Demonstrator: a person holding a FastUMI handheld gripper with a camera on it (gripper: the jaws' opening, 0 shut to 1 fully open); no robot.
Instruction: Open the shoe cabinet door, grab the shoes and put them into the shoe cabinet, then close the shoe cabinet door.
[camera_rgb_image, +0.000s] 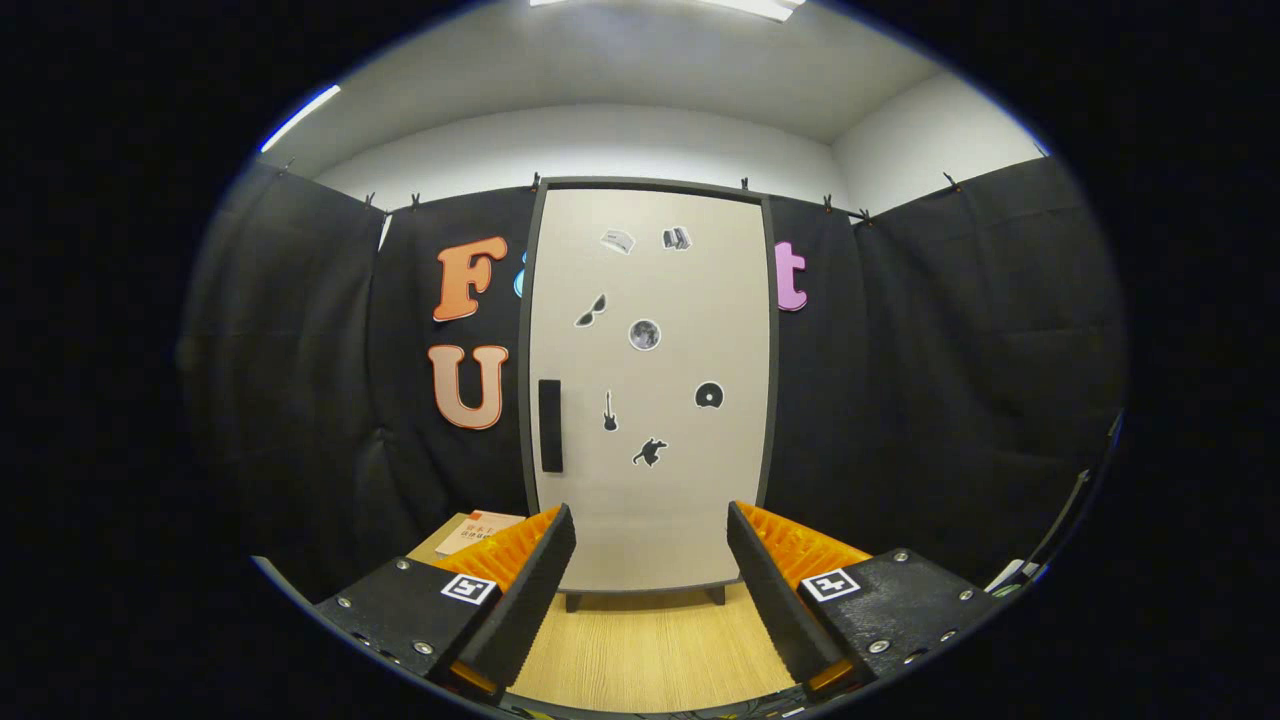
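Straight ahead of the gripper (650, 560) stands the shoe cabinet (648, 390), upright on short dark legs on a pale wooden floor (650, 650), backed by black cloth. Its light door (690, 500) is closed, with a dark vertical handle (550, 425) near its left edge and several small stickers (644, 334) scattered across it. Both fingers are spread wide apart with nothing between them, the cabinet's lower part showing beyond them, and an orange booklet (478, 530) lies just past the left finger.
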